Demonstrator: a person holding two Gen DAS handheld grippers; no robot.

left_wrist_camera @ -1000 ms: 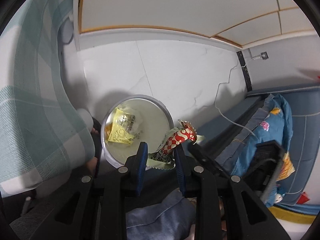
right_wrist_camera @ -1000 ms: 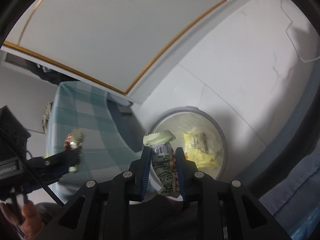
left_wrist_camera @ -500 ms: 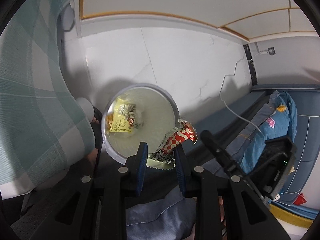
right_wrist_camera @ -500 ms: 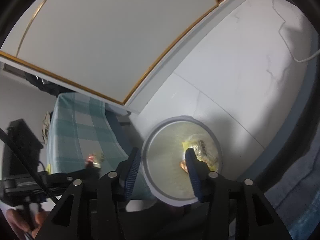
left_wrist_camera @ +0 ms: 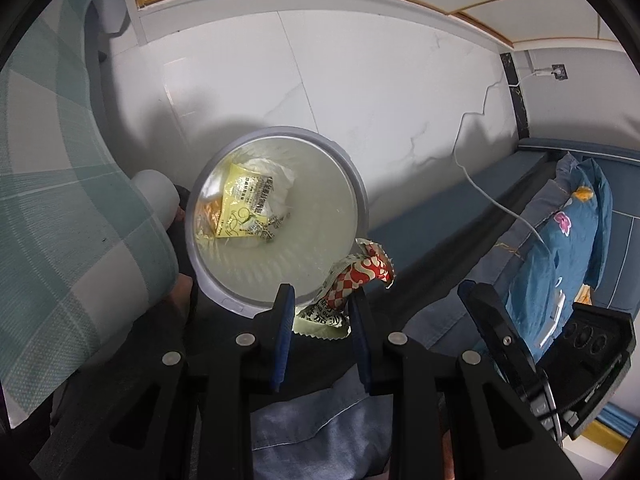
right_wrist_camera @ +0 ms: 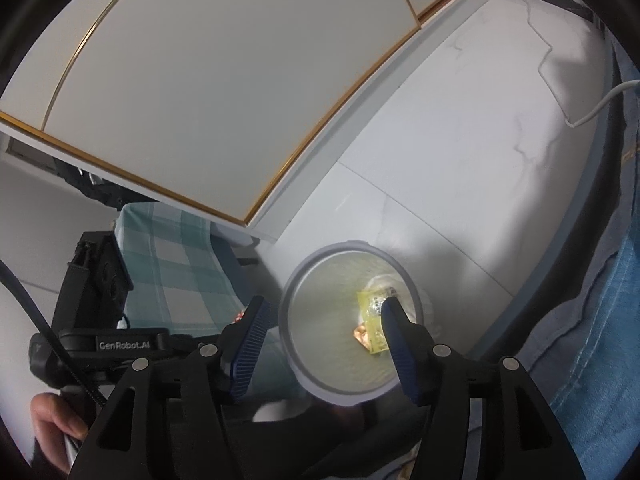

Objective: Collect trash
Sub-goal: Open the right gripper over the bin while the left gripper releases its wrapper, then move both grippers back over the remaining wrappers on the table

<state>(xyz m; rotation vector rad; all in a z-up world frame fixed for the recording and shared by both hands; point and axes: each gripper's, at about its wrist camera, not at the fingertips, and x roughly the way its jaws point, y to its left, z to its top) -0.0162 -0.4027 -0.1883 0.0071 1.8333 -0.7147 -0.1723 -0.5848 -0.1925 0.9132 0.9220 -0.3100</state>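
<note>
While jaws pinch it, wrapper angles up-right.

Matte black plastic forms the left gripper, its two fingers lined with ribbed blue pads and its linkage arms studded with round silver screws. The right gripper is built the same: black frame, blue ribbed pads, silver screw heads. Seen from the right wrist camera, the left unit's side carries white "GenRobot.AI" lettering and a black cable. A bare hand and blue denim clothing show.
</note>
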